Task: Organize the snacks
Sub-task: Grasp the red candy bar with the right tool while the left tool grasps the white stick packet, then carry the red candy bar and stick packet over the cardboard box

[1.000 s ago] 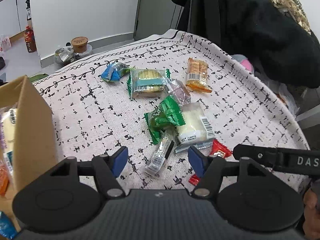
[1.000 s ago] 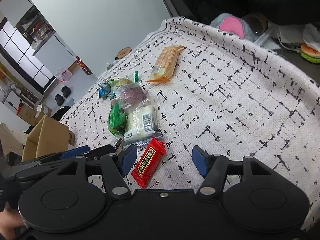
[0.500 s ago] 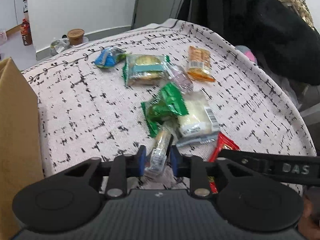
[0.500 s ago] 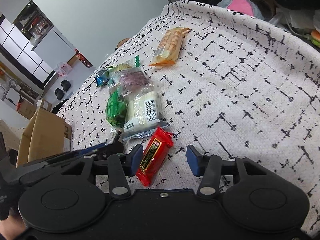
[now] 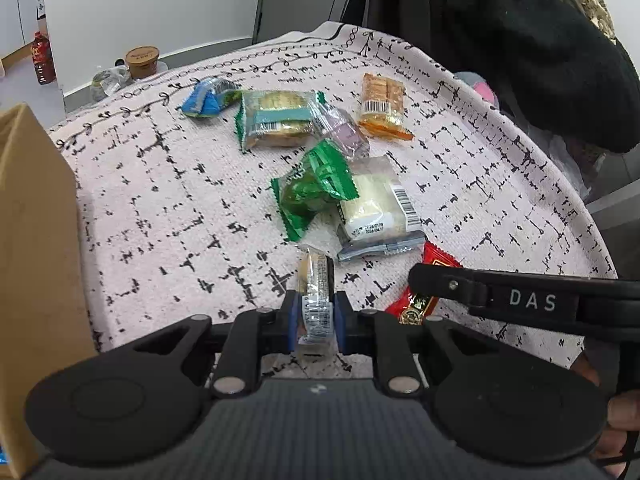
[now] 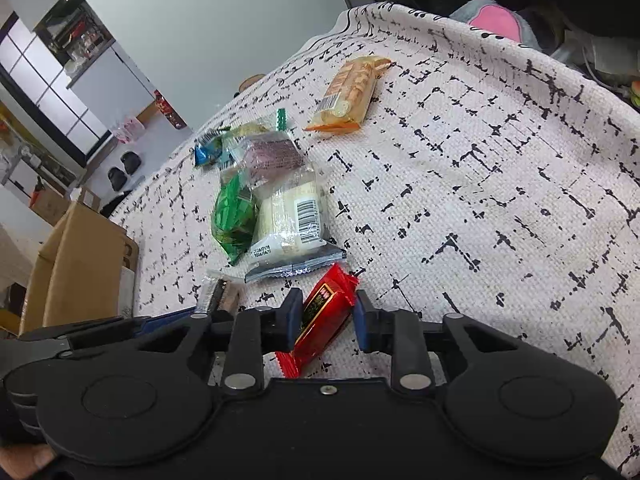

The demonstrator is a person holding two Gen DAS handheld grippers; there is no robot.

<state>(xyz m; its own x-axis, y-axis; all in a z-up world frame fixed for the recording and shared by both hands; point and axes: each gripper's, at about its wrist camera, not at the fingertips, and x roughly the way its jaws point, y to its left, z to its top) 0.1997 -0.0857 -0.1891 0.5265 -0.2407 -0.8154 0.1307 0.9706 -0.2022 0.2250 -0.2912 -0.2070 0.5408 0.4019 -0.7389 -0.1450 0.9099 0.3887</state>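
Several wrapped snacks lie on a white cloth with black marks (image 5: 160,200). My left gripper (image 5: 314,316) is shut on a slim clear-wrapped bar (image 5: 316,280), which sticks out forward between the blue pads. The right gripper (image 6: 325,312) has its jaws closing on a red packet (image 6: 320,324), and both pads touch the packet's sides. That red packet (image 5: 416,304) also shows in the left wrist view, partly under the right gripper's black arm. A green packet (image 5: 312,188) and a white cake packet (image 5: 376,208) lie just beyond.
A brown cardboard box (image 5: 36,240) stands at the left edge. Farther back lie an orange cracker pack (image 5: 380,104), a green-edged cookie pack (image 5: 276,120), a purple one (image 5: 344,132) and a blue one (image 5: 204,100). Dark clothing (image 5: 520,40) hangs behind on the right.
Both grippers stood open a second ago. The left one shut on the clear-wrapped bar first, then the right one narrowed onto the red packet. The hands hardly moved.
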